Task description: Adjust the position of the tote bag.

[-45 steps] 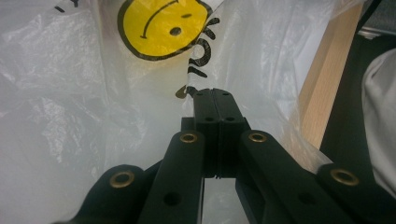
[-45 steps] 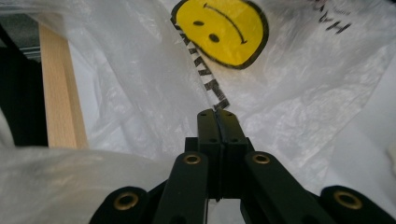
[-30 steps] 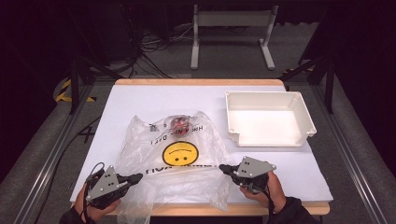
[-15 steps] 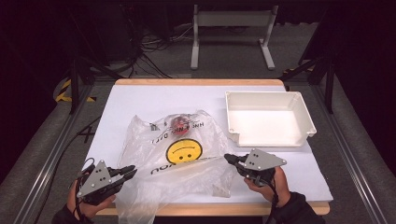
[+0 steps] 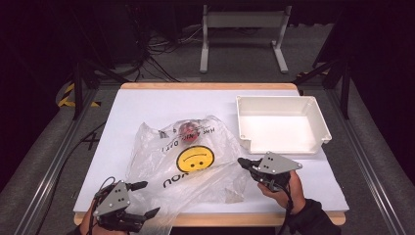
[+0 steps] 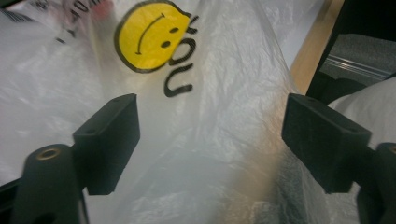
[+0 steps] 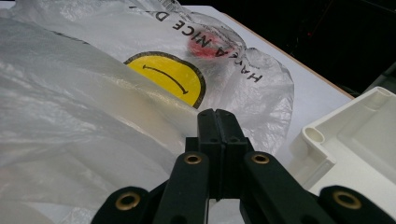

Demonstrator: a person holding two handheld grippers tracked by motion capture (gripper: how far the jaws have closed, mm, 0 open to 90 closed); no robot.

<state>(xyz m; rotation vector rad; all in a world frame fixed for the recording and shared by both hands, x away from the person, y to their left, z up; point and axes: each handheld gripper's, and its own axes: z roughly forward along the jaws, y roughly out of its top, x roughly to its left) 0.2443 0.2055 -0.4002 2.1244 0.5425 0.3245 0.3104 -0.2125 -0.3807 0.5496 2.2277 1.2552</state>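
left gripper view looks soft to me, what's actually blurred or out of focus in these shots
Left gripper view: the plastic bag is soft close up, its smiley print smeared; the black jaws read sharper. Right gripper view: the shut right gripper is crisp, the white tray slightly soft. High view: table evenly lit, surroundings dark.

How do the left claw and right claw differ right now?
The left claw stands wide open, its jaws having just opened, with bag film between but unpinched; the right claw is shut. The left sits at the plastic bag's near corner, the right at its edge beside the white tray. Both point toward the bag.
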